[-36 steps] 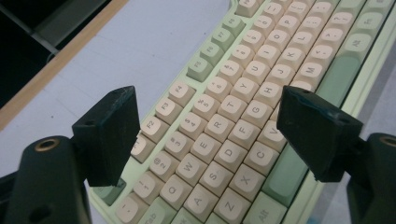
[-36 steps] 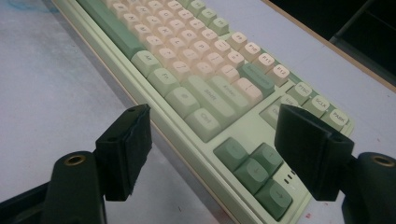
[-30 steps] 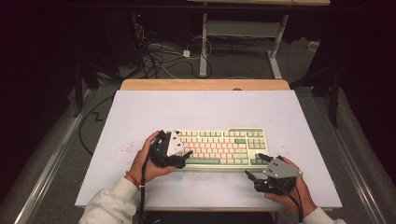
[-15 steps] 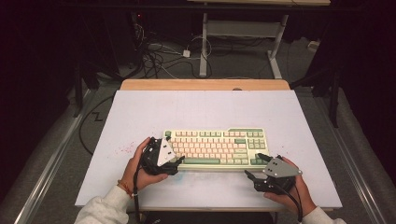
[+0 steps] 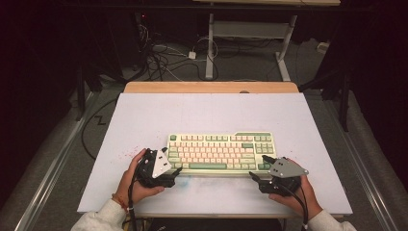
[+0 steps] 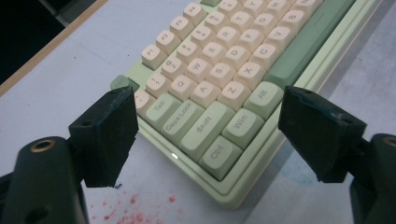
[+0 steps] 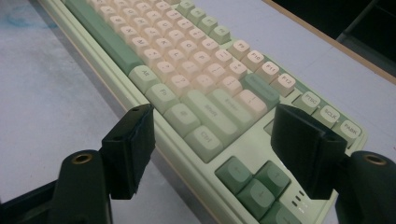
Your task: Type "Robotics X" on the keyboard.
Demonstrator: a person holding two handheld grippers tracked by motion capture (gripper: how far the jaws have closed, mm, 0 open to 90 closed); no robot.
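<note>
A cream and green keyboard (image 5: 221, 151) lies flat on the white table top (image 5: 211, 113), near the front. My left gripper (image 5: 171, 164) is open, its jaws set wide on either side of the keyboard's front-left corner. In the left gripper view the gripper (image 6: 210, 135) frames the Ctrl and Shift keys of the keyboard (image 6: 219, 60) with nothing between the pads. My right gripper (image 5: 257, 167) is open too, straddling the front-right corner. In the right gripper view the gripper (image 7: 217, 147) brackets the arrow-key end of the keyboard (image 7: 187, 70). Neither gripper visibly touches the keyboard.
Red specks (image 5: 127, 154) mark the table left of the keyboard, and a faint blue smudge (image 5: 211, 180) lies in front of it. A wooden strip (image 5: 211, 87) edges the far side. Cables (image 5: 163, 60) and desk legs (image 5: 210, 48) sit on the floor beyond.
My left gripper has drawn back toward the table's front edge and to the left, from the keyboard's left end to its front-left corner. The right gripper has barely moved.
</note>
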